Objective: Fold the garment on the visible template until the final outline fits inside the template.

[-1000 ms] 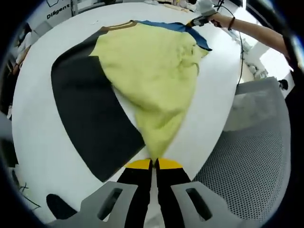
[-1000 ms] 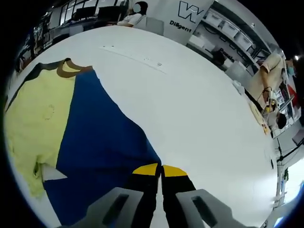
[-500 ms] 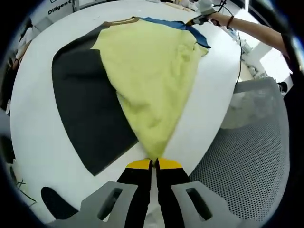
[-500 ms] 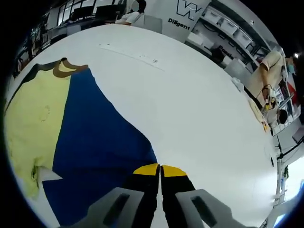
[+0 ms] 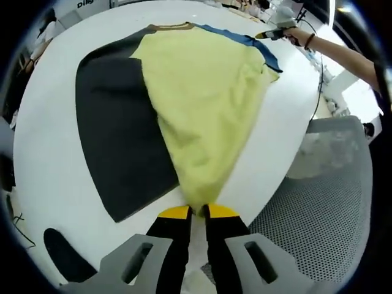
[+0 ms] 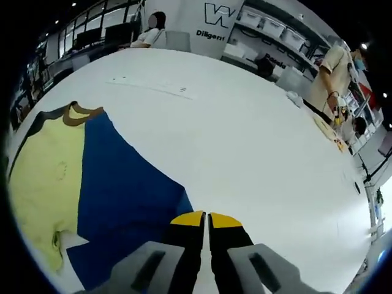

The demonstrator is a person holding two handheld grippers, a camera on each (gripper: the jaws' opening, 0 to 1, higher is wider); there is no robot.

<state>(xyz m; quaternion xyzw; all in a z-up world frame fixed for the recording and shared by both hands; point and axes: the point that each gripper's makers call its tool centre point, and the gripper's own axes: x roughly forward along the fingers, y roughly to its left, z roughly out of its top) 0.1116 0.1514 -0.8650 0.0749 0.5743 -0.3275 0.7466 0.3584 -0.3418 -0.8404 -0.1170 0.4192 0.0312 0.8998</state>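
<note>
1. Worktop (image 5: 49, 153): a wide white surface that carries everything. In the right tongs view its far half (image 6: 257, 141) is bare white, apart from a few faint small marks near the far side.
2. Template (image 5: 119, 141): a dark sheet lying flat on the worktop, with part of it covered by the garment and its near corner close to the left tongs.
3. Garment (image 5: 202, 98): a yellow top with a brown neckband (image 5: 171, 26) and a blue panel (image 5: 245, 41) along its far side. It lies partly over the template and partly on the bare worktop. In the right tongs view the blue panel (image 6: 122, 202) runs down to that view's own jaws, with the yellow part (image 6: 43, 184) beside it.
4. Mesh chair (image 5: 318, 202): grey, standing just beyond the worktop edge beside the left tongs.
5. Left tongs (image 5: 197, 212): jaws closed on the near tip of the yellow fabric, with only a thin slit between the yellow pads.
6. Right tongs (image 6: 207, 219): jaws pressed together at the corner of the blue panel, gripping it. In the left tongs view the same tool (image 5: 272, 32) sits at the garment's far corner, held by a person's hand (image 5: 291, 35).
7. Writing: a white wall panel (image 6: 217, 21) behind the worktop carries a large "W" and text beginning "Diligent"; the rest cannot be read.
8. Background: shelving with boxes, and seated and standing people beyond the worktop.
</note>
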